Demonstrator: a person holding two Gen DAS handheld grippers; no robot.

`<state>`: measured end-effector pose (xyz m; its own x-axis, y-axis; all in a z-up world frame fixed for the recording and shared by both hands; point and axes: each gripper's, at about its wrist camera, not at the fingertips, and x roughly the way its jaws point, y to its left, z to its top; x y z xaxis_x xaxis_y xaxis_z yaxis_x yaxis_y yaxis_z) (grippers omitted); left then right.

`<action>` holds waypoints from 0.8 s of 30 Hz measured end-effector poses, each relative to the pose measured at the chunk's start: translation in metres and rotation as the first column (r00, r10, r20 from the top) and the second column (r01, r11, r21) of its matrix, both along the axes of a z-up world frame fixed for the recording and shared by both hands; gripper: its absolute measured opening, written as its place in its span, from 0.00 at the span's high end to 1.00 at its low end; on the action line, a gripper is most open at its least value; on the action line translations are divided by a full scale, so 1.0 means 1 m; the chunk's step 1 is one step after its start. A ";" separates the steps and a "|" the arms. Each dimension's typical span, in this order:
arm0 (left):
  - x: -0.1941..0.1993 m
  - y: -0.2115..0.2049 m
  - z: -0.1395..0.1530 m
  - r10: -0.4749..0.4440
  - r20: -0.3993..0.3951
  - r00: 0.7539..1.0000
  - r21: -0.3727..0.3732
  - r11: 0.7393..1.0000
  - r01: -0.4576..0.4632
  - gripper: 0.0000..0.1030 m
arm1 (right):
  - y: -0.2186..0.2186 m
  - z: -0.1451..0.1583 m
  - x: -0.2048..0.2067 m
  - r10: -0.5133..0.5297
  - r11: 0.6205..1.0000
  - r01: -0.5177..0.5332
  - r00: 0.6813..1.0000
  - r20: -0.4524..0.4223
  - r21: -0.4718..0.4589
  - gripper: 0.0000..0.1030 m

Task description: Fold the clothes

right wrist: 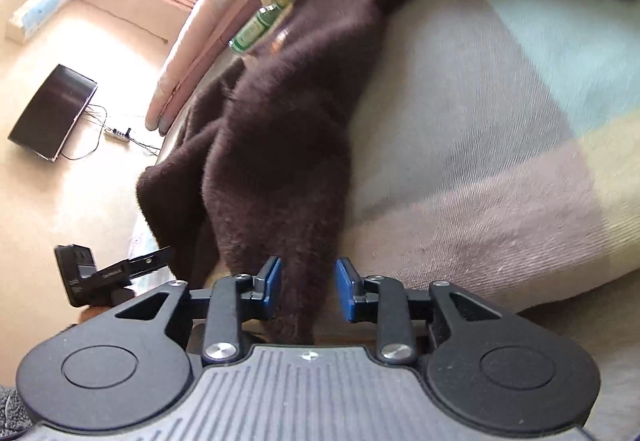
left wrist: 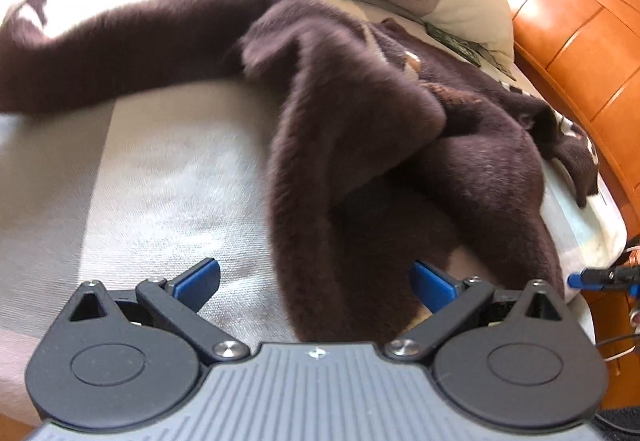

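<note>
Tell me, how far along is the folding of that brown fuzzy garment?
Barely begun. Nothing looks folded: the brown garment lies bunched on the bed, one long part stretched out. In hand: the right gripper straddles a hanging strip; the left gripper is wide open. All folding remains.

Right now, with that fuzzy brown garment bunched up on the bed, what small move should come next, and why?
Probably close the right gripper on the strip of brown garment lying between its fingers. Those fingers straddle the fabric with gaps on both sides, so nothing is gripped yet. The left gripper is wide open too, with the garment only draped between its fingers. One firm hold seems needed before spreading it flat on the bed.
</note>
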<state>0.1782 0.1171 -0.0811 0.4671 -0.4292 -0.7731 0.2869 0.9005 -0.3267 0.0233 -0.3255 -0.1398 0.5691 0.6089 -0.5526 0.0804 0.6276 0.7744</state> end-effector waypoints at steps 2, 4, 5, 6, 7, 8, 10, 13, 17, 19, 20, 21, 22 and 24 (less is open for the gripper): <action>0.004 0.000 -0.007 0.003 0.007 1.000 -0.034 0.999 -0.003 0.07 | 0.005 -0.009 0.007 0.010 0.999 -0.010 1.000 -0.003 0.037 0.66; 0.007 -0.001 -0.010 -0.001 0.029 1.000 -0.071 0.997 0.003 0.08 | 0.010 -0.016 0.016 0.015 0.996 -0.015 1.000 -0.001 0.085 0.65; 0.010 -0.001 -0.010 -0.001 0.027 1.000 -0.100 0.995 0.003 0.12 | 0.012 -0.019 0.020 0.014 0.995 -0.014 1.000 0.003 0.101 0.65; 0.013 -0.002 -0.011 -0.005 0.016 1.000 -0.136 0.991 0.007 0.15 | 0.014 -0.021 0.024 0.011 0.993 -0.012 1.000 0.008 0.114 0.65; 0.013 -0.003 -0.012 -0.017 -0.004 1.000 -0.169 0.986 0.016 0.24 | 0.016 -0.021 0.026 0.012 0.993 -0.013 1.000 0.009 0.116 0.65; 0.013 -0.003 -0.013 -0.031 -0.023 0.999 -0.201 0.979 0.025 0.28 | 0.018 -0.020 0.029 0.015 0.993 -0.016 1.000 0.008 0.113 0.65; 0.012 -0.005 -0.016 -0.056 -0.055 0.997 -0.260 0.965 0.040 0.29 | 0.020 -0.020 0.026 0.020 0.993 -0.021 1.000 0.011 0.113 0.63; 0.002 0.005 -0.023 -0.025 -0.038 0.999 -0.278 0.961 0.014 0.42 | 0.023 -0.022 0.018 0.011 0.991 -0.013 1.000 0.017 0.132 0.63; 0.005 0.016 -0.029 0.065 -0.066 0.996 -0.266 0.961 -0.081 0.90 | 0.032 -0.024 0.016 -0.007 0.994 0.005 1.000 0.019 0.109 0.83; 0.004 0.015 -0.020 0.072 -0.045 0.996 -0.248 0.965 -0.081 0.90 | 0.038 -0.021 0.018 -0.009 0.997 0.007 1.000 0.027 0.079 0.85; 0.001 0.015 -0.012 0.063 -0.024 0.998 -0.245 0.967 -0.067 0.91 | 0.039 -0.015 0.019 -0.008 0.998 0.005 0.999 0.045 0.062 0.85; -0.002 0.014 -0.003 0.054 -0.003 0.999 -0.241 0.969 -0.053 0.92 | 0.039 -0.008 0.018 -0.005 0.999 0.002 0.998 0.069 0.043 0.86; -0.004 0.013 0.005 0.045 0.018 0.999 -0.237 0.971 -0.039 0.92 | 0.039 0.000 0.018 -0.002 1.000 0.000 0.996 0.092 0.025 0.86; -0.009 0.011 0.022 0.026 0.061 0.998 -0.229 0.973 -0.012 0.92 | 0.033 0.020 0.013 -0.003 1.000 0.007 0.989 0.149 -0.025 0.86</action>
